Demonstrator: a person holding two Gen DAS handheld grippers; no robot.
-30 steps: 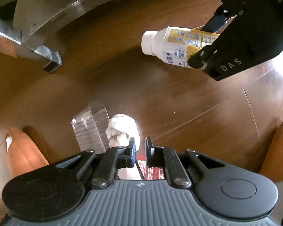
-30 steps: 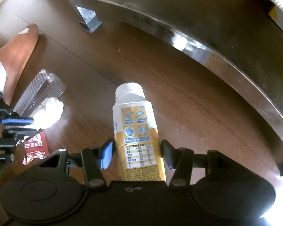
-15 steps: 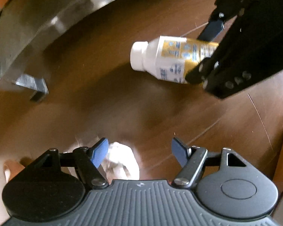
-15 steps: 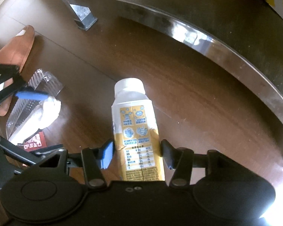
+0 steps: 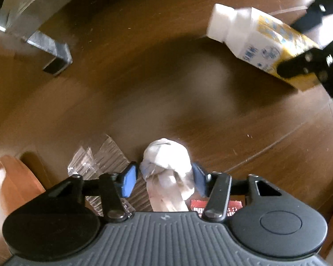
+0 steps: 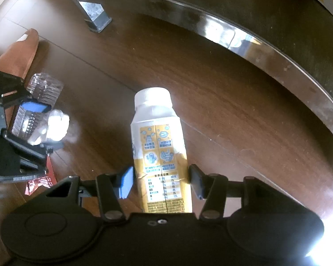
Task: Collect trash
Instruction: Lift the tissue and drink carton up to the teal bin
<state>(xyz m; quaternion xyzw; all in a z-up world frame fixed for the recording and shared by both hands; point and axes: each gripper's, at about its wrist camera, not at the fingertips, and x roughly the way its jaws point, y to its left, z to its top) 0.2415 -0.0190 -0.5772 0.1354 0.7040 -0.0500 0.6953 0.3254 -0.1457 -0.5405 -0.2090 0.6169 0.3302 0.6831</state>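
The left gripper (image 5: 165,178) points down at the wooden floor (image 5: 144,88) with its jaws closing around a crumpled white tissue (image 5: 167,164); the wad sits between the two blue pads, the right pad at or against its edge and the left pad a little clear of it, so no firm pinch is evident. Just left of the tissue lies a clear ribbed plastic wrapper (image 5: 100,159), and a red printed packet (image 5: 197,204) shows under the right finger. The right gripper (image 6: 161,180) is pinched on a yellow-and-white drink carton (image 6: 159,150) near its base, both pads against its sides. The carton's long axis runs along the fingers, its white screw cap (image 6: 152,95) pointing away from the gripper; in the left wrist view it appears slanted, cap toward upper left. The right wrist view alone shows the carton's printed panels, the creased label by the pads, and the left gripper from the side over the tissue (image 6: 55,124). The left wrist view alone shows the tissue framed between its pads. Both views show a metal furniture leg (image 5: 53,57) and a curved metal edge (image 6: 244,40) beyond.
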